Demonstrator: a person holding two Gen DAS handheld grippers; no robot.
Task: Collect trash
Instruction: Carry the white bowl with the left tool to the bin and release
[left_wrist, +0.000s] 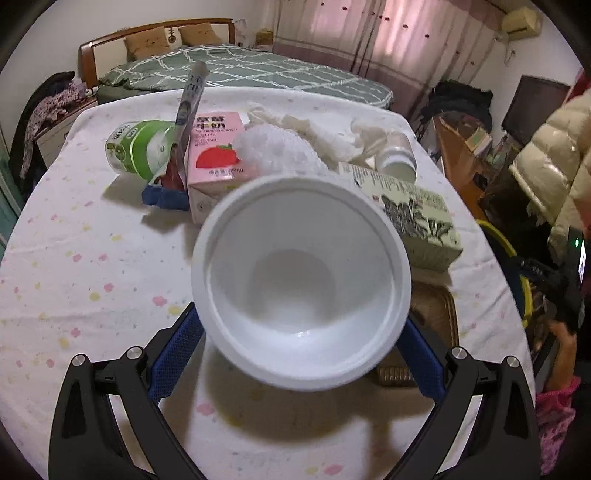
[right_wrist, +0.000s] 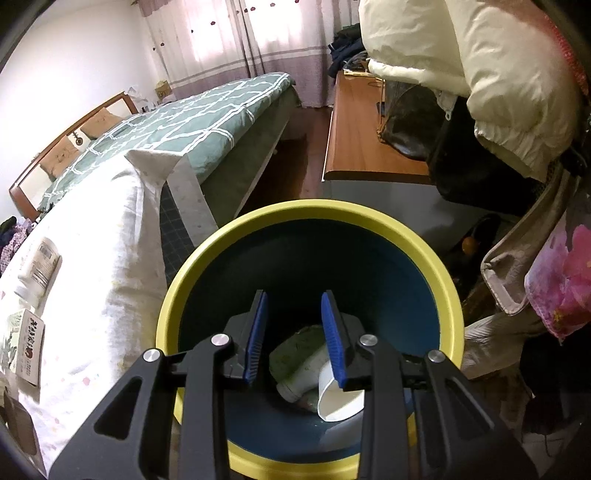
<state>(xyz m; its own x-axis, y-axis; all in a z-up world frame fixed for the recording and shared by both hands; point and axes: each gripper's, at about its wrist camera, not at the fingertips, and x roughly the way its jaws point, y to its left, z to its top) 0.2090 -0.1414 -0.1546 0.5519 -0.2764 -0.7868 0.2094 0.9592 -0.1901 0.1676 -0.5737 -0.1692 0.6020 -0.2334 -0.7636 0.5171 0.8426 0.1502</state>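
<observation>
White cloth with pastel specks is covering one table (left_wrist: 92, 258), which is spreading out ahead of the left gripper (left_wrist: 301, 332). One yellow-rimmed bin (right_wrist: 369, 214) with a dark blue inside is sitting directly below the right gripper (right_wrist: 295, 332), whose jaws are standing partly apart with nothing between them; one white paper cup (right_wrist: 340, 398) and one pale bottle (right_wrist: 299, 373) are lying on the bin's floor beneath the blue pads. The left gripper's jaws are standing wide and pressing on either side of one white plastic bowl (left_wrist: 301, 284), which is tilting its mouth toward the camera. Beyond that bowl, six pieces of trash are lying on the cloth: one cream box (left_wrist: 417, 214) printed with dark bamboo, one pink strawberry milk carton (left_wrist: 218, 155) with Chinese characters too blurred to read, one green-labelled bottle (left_wrist: 140, 147), one white netted wad (left_wrist: 277, 151), one crumpled tissue (left_wrist: 354, 136) and one white-capped jar (left_wrist: 399, 158).
</observation>
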